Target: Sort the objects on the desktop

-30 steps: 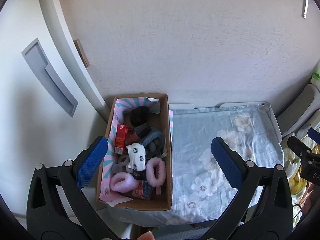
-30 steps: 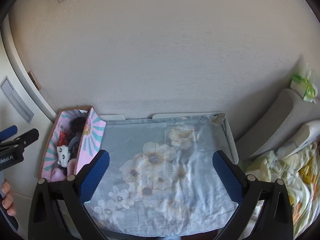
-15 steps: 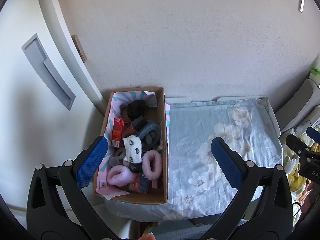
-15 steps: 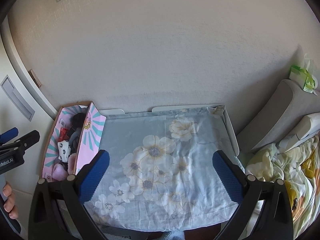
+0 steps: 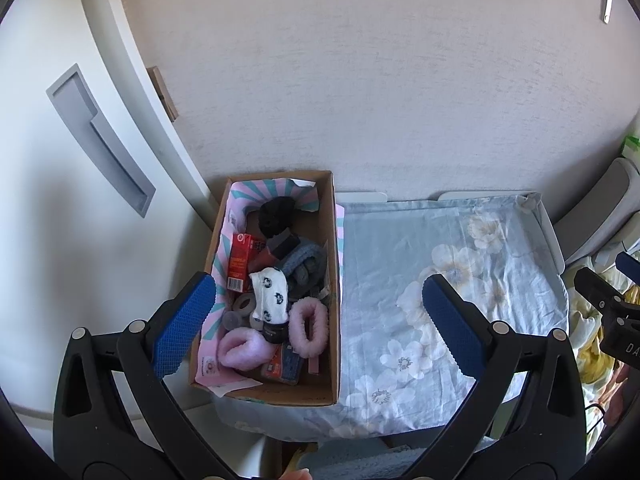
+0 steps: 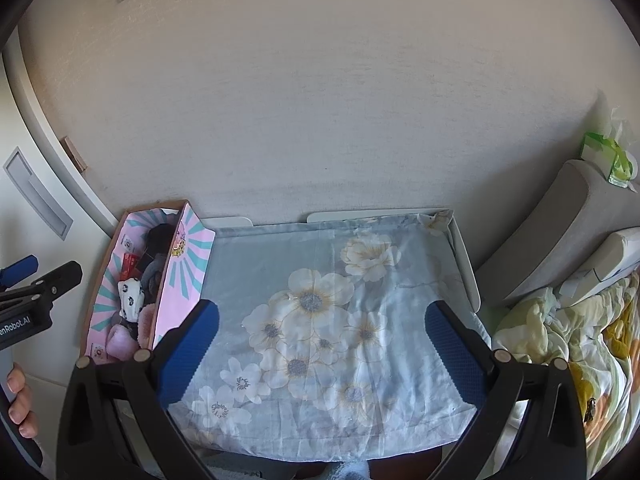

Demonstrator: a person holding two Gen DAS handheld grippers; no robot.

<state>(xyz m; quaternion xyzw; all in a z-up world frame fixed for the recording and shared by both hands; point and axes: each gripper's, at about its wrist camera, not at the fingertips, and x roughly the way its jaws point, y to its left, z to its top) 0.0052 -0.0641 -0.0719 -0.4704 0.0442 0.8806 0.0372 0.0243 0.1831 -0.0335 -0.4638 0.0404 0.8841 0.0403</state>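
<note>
A cardboard box [image 5: 335, 280] with pink-and-teal lining stands at the left end of a small table covered by a pale blue floral cloth [image 5: 452, 280]. Inside lie a black scrunchie [image 5: 276, 216], a red carton [image 5: 239, 258], a grey knit band [image 5: 306, 268], a white printed sock [image 5: 270, 294], tape rolls [image 5: 244, 304] and two pink fluffy scrunchies [image 5: 308, 326]. My left gripper [image 5: 316, 316] hangs open above the box's near right side, holding nothing. My right gripper [image 6: 320, 344] is open and empty above the cloth [image 6: 340, 300], with the box [image 6: 188, 276] to its left.
A white cabinet door with a grey recessed handle [image 5: 96, 140] rises left of the box. The beige wall [image 5: 360, 80] backs the table. Right of the table are grey cushions [image 6: 560, 236], a green tissue pack [image 6: 606, 158] and rumpled floral bedding [image 6: 580, 340]. A hand [image 6: 18, 400] grips the left tool.
Both grippers have drawn back and up from the table, so the box and cloth look smaller and lower in view. Jaws stay wide apart; nothing in the box has shifted.
</note>
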